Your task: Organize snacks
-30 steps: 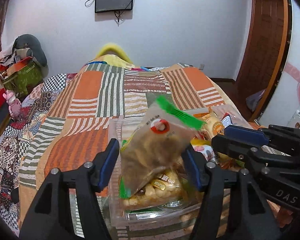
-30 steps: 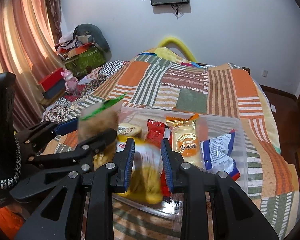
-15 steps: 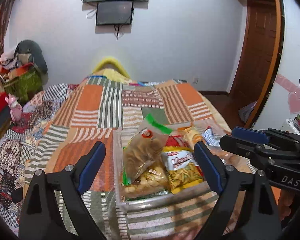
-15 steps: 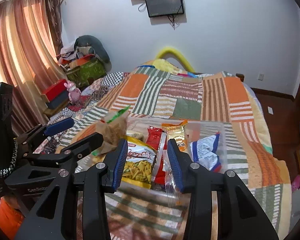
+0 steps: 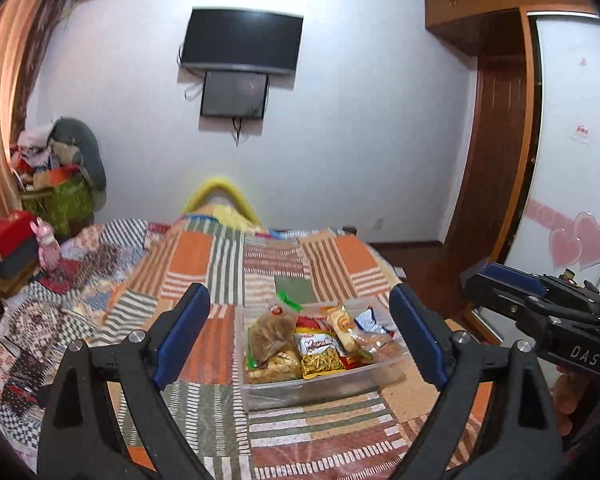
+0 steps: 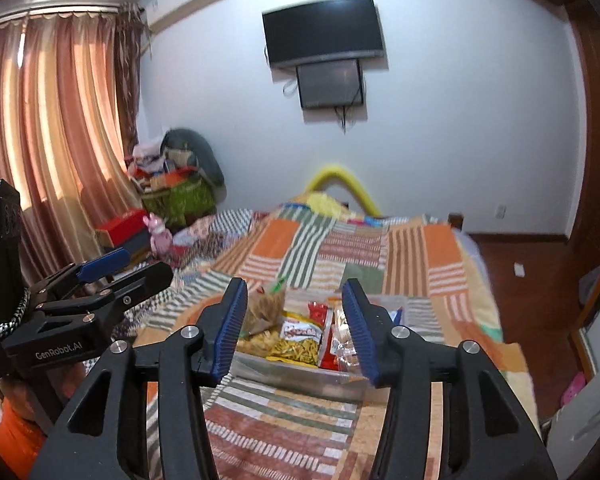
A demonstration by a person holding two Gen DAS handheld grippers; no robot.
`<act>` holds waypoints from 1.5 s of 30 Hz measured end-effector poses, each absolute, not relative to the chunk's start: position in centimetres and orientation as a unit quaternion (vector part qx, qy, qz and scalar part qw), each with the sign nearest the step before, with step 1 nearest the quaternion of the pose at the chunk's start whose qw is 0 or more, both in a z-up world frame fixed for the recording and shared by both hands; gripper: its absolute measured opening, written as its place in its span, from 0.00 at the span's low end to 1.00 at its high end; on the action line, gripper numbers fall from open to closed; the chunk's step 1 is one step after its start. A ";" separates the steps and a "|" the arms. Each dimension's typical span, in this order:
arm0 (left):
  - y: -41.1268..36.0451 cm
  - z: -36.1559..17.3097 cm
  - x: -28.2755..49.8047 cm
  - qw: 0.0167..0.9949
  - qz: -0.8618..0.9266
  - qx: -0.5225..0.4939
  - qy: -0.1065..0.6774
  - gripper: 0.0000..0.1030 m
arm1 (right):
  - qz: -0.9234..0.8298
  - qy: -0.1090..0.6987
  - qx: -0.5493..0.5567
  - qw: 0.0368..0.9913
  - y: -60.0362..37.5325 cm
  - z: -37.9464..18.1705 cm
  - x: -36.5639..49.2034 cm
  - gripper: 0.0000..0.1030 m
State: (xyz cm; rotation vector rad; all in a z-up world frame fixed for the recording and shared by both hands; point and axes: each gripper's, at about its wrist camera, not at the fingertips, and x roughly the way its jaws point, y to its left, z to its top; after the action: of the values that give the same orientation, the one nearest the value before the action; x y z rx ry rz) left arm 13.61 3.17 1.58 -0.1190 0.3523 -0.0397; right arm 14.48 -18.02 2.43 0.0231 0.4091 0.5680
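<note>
A clear plastic bin [image 5: 312,390] sits on the patchwork bedspread and holds several snack packs: a brown bag with a green top [image 5: 270,334], a yellow pack [image 5: 320,354], a red pack and a blue-white pack [image 5: 370,320]. My left gripper [image 5: 300,334] is open and empty, held back above the bin. My right gripper [image 6: 294,324] is open and empty too, held back from the bin [image 6: 300,376]. Each gripper shows at the side of the other's view.
The patchwork bedspread [image 5: 228,264] covers the bed. Boxes, a pink toy [image 5: 46,246] and piled bags stand at the left by the curtain. A wooden door [image 5: 488,168] is at the right. Two screens [image 5: 240,44] hang on the far wall.
Both grippers let go of their snack packs into the bin, opened wide and pulled back and up from it. The brown bag and yellow pack now rest in the bin.
</note>
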 end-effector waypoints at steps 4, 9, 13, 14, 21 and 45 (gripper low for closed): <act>2.7 3.2 10.7 0.987 -0.019 -0.053 0.149 0.90 | 0.270 0.173 0.014 0.947 -18.7 3.6 12.2 0.55; 1.8 4.3 7.7 0.991 -0.017 -0.042 0.124 0.94 | 0.261 0.151 0.021 0.953 -19.2 4.4 10.4 0.68; 1.4 4.6 6.3 0.992 -0.019 -0.045 0.116 0.97 | 0.251 0.136 0.018 0.958 -19.3 4.8 9.2 0.77; 1.4 4.6 6.2 0.992 -0.021 -0.046 0.116 0.97 | 0.247 0.133 0.018 0.960 -19.3 4.8 8.9 0.81; 1.4 4.4 5.4 0.992 -0.019 -0.045 0.113 0.99 | 0.234 0.129 0.026 0.963 -19.4 4.3 8.6 0.94; 0.3 3.8 4.9 0.993 -0.016 -0.023 0.111 0.99 | 0.218 0.127 0.017 0.968 -19.8 3.8 7.5 1.00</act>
State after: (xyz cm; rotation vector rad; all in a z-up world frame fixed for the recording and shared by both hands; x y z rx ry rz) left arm 4.88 0.30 3.78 -0.0456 0.2221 -0.0325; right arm 7.49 -19.85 3.78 0.0353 0.2558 0.4408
